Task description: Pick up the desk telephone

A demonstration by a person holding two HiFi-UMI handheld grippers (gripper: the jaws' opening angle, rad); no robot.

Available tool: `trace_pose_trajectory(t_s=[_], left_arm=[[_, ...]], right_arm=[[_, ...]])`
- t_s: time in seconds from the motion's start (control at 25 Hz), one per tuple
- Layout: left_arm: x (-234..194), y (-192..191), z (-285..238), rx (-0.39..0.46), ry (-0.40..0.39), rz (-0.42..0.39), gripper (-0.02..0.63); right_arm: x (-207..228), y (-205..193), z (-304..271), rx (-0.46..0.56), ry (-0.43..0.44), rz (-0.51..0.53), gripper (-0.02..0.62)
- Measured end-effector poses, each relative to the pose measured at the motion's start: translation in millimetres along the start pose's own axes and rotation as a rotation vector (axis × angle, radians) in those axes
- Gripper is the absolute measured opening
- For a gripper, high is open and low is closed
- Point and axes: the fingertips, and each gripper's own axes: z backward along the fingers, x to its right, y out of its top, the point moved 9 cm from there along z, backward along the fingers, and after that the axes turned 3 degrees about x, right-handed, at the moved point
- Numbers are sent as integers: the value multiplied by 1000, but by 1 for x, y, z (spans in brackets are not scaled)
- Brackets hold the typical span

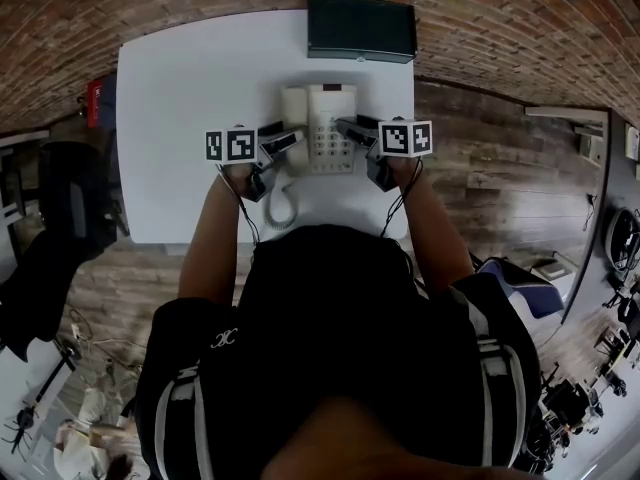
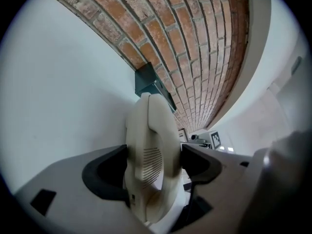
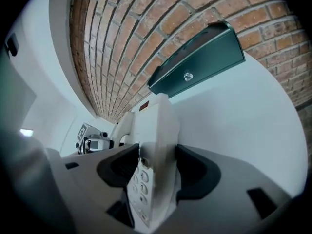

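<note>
A cream desk telephone (image 1: 322,128) sits on the white table (image 1: 180,88), its handset (image 1: 293,108) lying on its left side. My left gripper (image 1: 283,140) is at the phone's left edge. In the left gripper view the handset (image 2: 152,150) stands between the open jaws of that gripper (image 2: 155,165), filling nearly all the gap. My right gripper (image 1: 352,128) is at the phone's right edge. In the right gripper view the phone's keypad side (image 3: 156,145) fills the gap of the open right gripper (image 3: 158,167). Whether any pad touches the phone is unclear.
A dark green box (image 1: 361,28) stands at the table's far edge against the brick wall, behind the phone. The phone's coiled cord (image 1: 280,203) trails toward the near edge. A black chair (image 1: 60,198) stands left of the table.
</note>
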Motion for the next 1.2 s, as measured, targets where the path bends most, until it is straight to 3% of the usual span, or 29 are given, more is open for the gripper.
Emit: trace_pose_trajectory(t_s=[0.4,0.68,1.2], left_arm=[[3,-2,7,26,30,35,318],[13,-10,14,12,41,5,311],[63,-7,52,96,13,-53,310]], right_arm=[[-10,0,4,14,-57,-19,216],[-21,-5,12,-2,-69,-6,215],[-75,7,45,65,-58,48,213]])
